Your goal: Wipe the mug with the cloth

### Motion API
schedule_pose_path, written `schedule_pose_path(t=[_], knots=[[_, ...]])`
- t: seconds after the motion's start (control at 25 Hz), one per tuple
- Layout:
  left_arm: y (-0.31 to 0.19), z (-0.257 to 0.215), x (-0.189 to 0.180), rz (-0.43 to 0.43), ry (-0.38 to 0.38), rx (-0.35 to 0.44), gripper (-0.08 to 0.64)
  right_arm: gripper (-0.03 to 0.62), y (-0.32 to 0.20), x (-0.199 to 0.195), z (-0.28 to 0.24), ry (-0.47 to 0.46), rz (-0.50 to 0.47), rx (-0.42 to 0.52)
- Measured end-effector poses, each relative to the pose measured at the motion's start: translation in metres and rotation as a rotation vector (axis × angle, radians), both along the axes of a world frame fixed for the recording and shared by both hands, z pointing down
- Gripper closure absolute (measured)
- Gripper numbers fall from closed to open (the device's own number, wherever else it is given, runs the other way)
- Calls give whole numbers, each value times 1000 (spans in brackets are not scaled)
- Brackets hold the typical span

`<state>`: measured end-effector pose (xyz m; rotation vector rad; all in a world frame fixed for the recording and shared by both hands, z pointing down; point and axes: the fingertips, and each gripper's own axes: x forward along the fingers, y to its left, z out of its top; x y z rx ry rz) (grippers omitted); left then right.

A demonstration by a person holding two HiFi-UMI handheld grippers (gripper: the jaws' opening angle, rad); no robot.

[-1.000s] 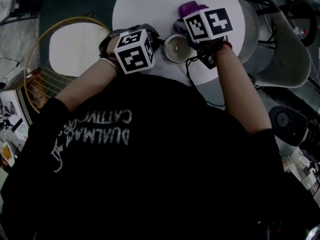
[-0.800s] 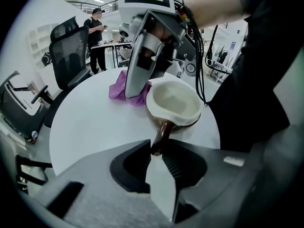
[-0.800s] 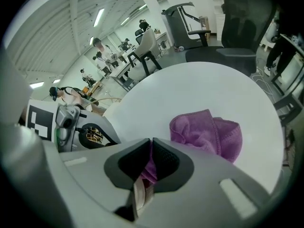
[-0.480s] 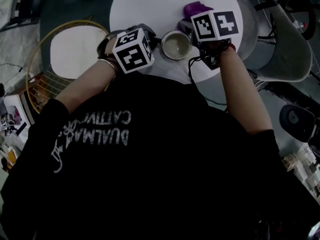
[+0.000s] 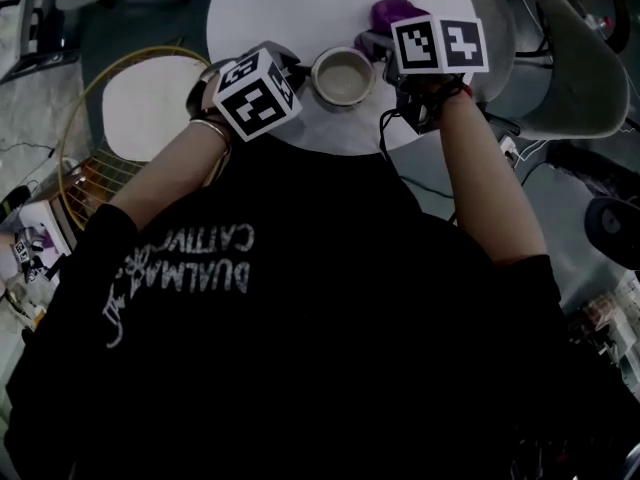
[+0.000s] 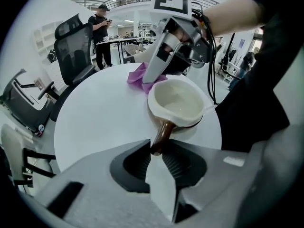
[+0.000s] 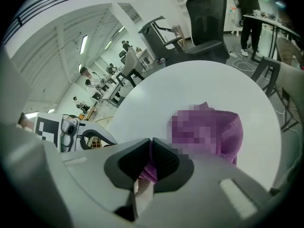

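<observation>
In the head view, one round white table [image 5: 290, 8] fills the top of the frame. One mug [image 5: 343, 78] stands at its lower edge, and one purple cloth [image 5: 395, 12] lies to the mug's upper right. There are two grippers: the left gripper [image 5: 296, 72] left of the mug, the right gripper [image 5: 378, 40] at the cloth.

In the left gripper view, lower centre, the jaws are clamped on the mug's single brown handle [image 6: 161, 134].

In the right gripper view, the jaws pinch a fold of the cloth, which is bunched right of centre.

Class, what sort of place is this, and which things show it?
Probably an open-plan office or lab: a black office chair, desks behind it, and strip ceiling lights.
</observation>
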<state>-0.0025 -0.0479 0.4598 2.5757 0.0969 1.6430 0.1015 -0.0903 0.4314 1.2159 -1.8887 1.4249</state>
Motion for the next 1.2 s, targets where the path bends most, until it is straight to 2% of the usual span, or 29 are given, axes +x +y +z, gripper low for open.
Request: schedule_pose_path(t=[0.32, 0.64, 1.0, 1.2], knots=[[-13, 3, -5, -56, -32, 7, 482, 563, -2, 8, 5, -48, 89, 15], [5, -5, -2, -108, -50, 13, 482, 565, 27, 20, -2, -109, 181, 43], [43, 6, 5, -182, -53, 33, 482, 564, 74, 34, 5, -131, 213, 111], [32, 2, 1, -211, -43, 24, 483, 565, 71, 30, 2, -144, 227, 114]])
